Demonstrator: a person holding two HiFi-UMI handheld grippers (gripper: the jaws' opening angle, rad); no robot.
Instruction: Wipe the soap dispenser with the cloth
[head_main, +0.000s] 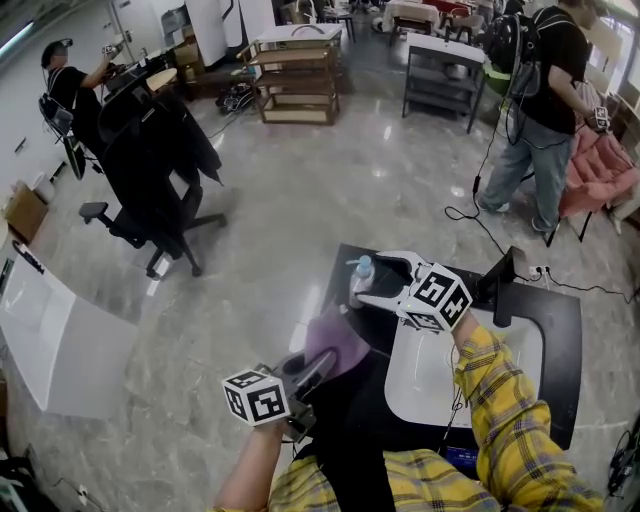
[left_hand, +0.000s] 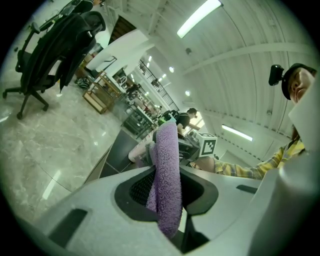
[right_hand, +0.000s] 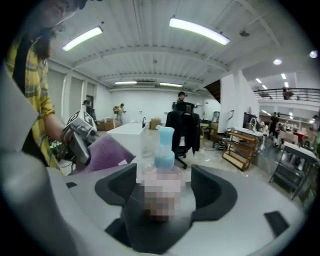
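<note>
Purple cloth (left_hand: 167, 175) hangs clamped in the left gripper's (left_hand: 168, 200) jaws, near the table's (head_main: 560, 330) left edge. The soap dispenser (right_hand: 161, 172) stands upright at the far left corner, long axis vertical, blue pump (right_hand: 164, 145) uppermost. It is between the right gripper's (right_hand: 164, 187) wide-spread jaws, which do not press it.

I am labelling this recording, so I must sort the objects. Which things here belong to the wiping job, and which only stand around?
Job: purple cloth, clamped in the left gripper; soap dispenser, between the jaws of the open right gripper.
Lying about: office chair with a jacket; wooden shelf unit; metal rack.
</note>
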